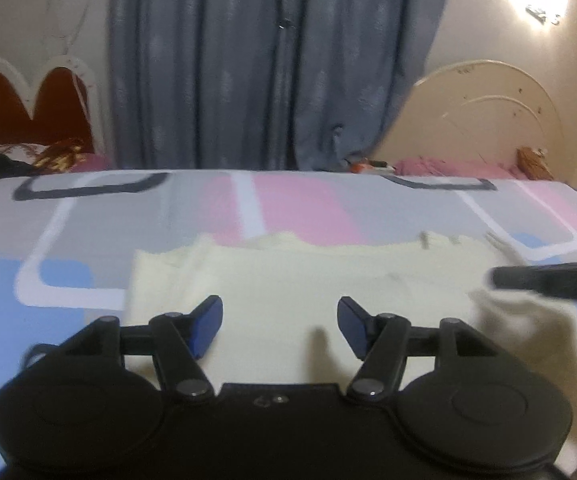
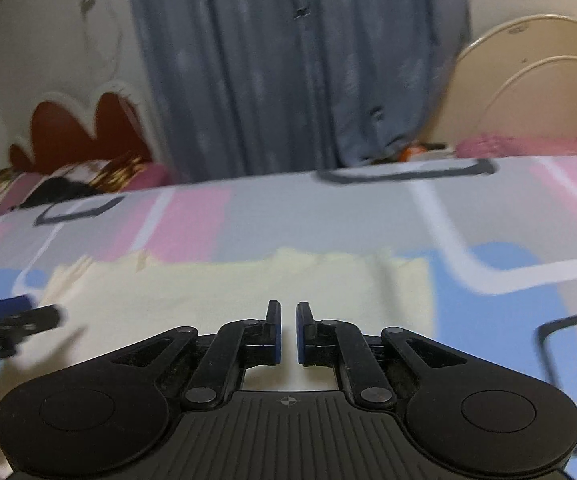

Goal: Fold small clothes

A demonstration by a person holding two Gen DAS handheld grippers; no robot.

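the cream garment (image 1: 308,280) is lying flat on the bed (image 1: 68,216), soft, light, likely bunching; best pinched at an edge. left tool (image 1: 279,326) is gaping empty; right tool (image 2: 287,332) is nearly closed, holding nothing.

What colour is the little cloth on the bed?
Pale cream-yellow. The cloth shows best in the left wrist view.
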